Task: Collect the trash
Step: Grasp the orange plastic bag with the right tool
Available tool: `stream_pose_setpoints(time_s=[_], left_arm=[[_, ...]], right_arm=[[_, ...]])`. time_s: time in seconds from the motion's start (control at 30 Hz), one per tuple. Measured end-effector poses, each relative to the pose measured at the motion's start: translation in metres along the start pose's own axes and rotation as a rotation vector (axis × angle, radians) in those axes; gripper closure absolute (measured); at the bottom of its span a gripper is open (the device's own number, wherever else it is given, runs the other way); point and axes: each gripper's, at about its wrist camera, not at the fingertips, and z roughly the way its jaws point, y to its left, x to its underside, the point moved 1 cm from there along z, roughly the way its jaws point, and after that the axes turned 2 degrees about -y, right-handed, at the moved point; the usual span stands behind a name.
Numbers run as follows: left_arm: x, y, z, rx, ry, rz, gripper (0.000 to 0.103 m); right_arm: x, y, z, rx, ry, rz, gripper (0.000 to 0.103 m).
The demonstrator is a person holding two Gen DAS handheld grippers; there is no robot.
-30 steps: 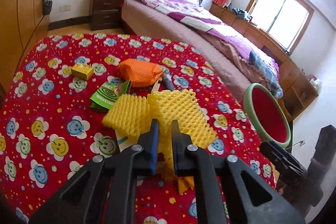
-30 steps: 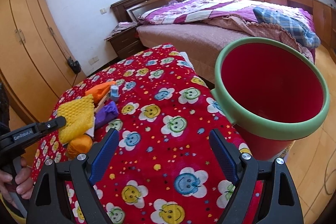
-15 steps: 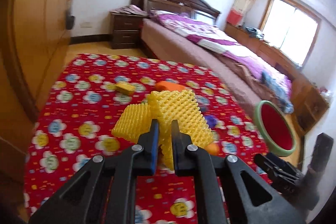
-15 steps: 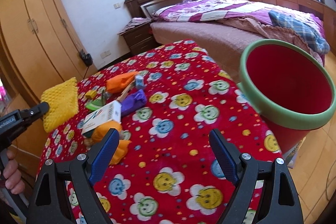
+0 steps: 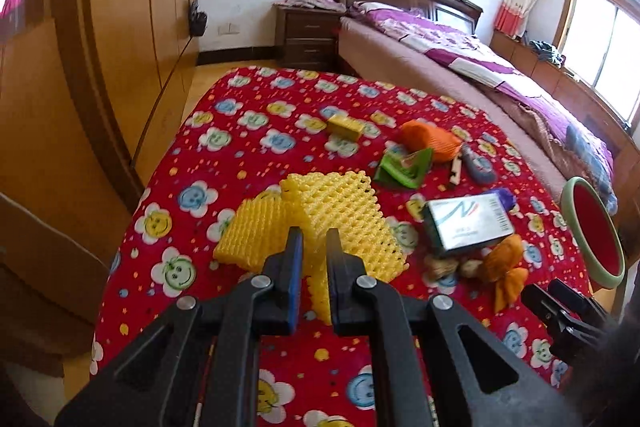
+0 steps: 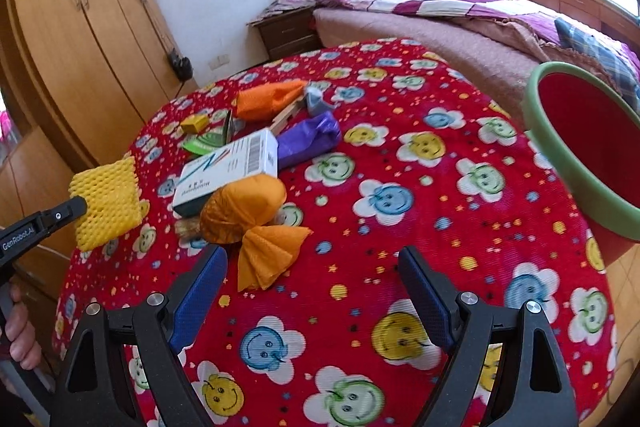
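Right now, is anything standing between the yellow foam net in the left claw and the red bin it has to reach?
Nothing visible blocks it. The left claw holds the yellow foam net above the tablecloth; the trash pile lies low beneath the route, and the red bin stands open past the table's edge.

Yellow foam net [image 5: 332,215], soft and open-meshed, is pinched between matt black plastic fingers [image 5: 340,263] with ribbed blue pads [image 6: 200,291] and shiny metal rivets. Printed red cloth [image 6: 400,227], finely ribbed and matt, is seen over the table; a glossy cardboard box [image 6: 228,167], crinkled orange wrapper [image 6: 248,211] and shiny purple plastic bag [image 6: 308,143] lie on it. Smooth plastic is seen on the red bin [image 6: 584,147]; the wardrobe [image 6: 92,27] is varnished wood.
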Motion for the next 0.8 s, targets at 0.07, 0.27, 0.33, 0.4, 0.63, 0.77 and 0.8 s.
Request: stream_pose_setpoints(time_s=[0.07, 0.27, 0.33, 0.4, 0.63, 0.77, 0.8], left_arm=[[0.003, 0.002, 0.003, -0.002, 0.011, -0.004, 0.093], [0.008, 0.004, 0.013, 0.005, 0.039, -0.012, 0.093], [0.009, 0.003, 0.016, 0.012, 0.050, -0.014, 0.093], [0.011, 0.003, 0.018, 0.018, 0.059, -0.016, 0.093], [0.014, 0.003, 0.023, 0.024, 0.075, -0.026, 0.093], [0.014, 0.004, 0.024, 0.027, 0.077, -0.028, 0.093], [0.014, 0.003, 0.025, 0.028, 0.078, -0.028, 0.093]], right_arm=[[0.001, 0.002, 0.005, -0.003, 0.009, -0.007, 0.017], [0.001, 0.009, 0.013, 0.014, 0.019, -0.044, 0.047], [0.001, 0.010, 0.015, 0.022, 0.016, -0.051, 0.050], [0.001, 0.011, 0.015, 0.015, 0.017, -0.056, 0.055], [0.003, 0.014, 0.017, -0.001, 0.021, -0.064, 0.075], [0.005, 0.015, 0.016, -0.012, 0.019, -0.068, 0.086], [0.005, 0.015, 0.015, -0.015, 0.016, -0.068, 0.089]])
